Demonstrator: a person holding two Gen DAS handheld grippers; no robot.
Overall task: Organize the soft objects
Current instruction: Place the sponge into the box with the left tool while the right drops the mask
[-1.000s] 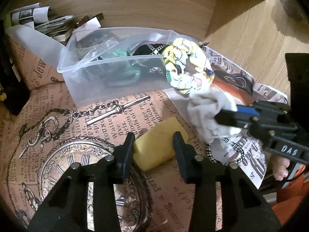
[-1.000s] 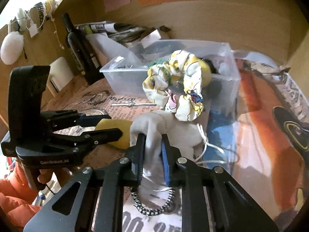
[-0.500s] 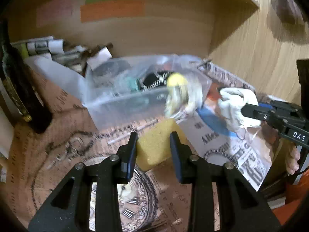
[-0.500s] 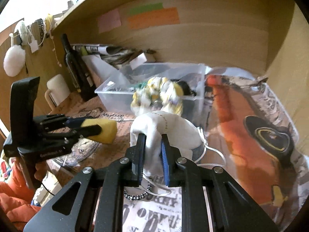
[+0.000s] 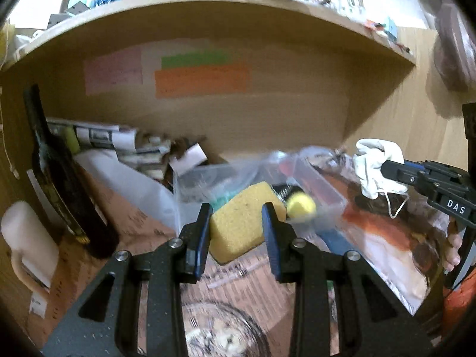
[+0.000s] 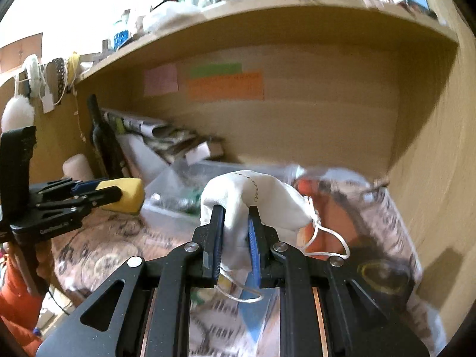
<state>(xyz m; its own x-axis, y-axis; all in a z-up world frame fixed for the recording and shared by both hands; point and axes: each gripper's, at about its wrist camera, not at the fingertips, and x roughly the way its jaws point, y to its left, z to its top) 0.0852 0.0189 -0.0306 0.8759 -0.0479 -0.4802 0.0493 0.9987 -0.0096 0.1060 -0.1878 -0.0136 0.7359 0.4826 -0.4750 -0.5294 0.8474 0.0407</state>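
Two grippers are loaded, both held up off the printed paper covering (image 5: 154, 232) in front of the wooden shelf alcove. The left gripper (image 5: 237, 226) has its fingers set moderately apart, clamped on the two sides of a yellow sponge (image 5: 241, 220), which sticks out ahead of the fingertips and hangs clear of the surface. Just beyond those tips sits the clear plastic bin (image 5: 324, 187), blurred, with a yellow ball-like shape (image 5: 301, 206) inside it beside the sponge's right edge. The right gripper (image 6: 236, 226) has its fingers nearly closed, pinching a white cloth face mask (image 6: 253, 199); the fabric bulges up over the fingertips and its elastic loops dangle beside and below them. A dark bottle (image 5: 59, 184) stands well left of the left fingers.
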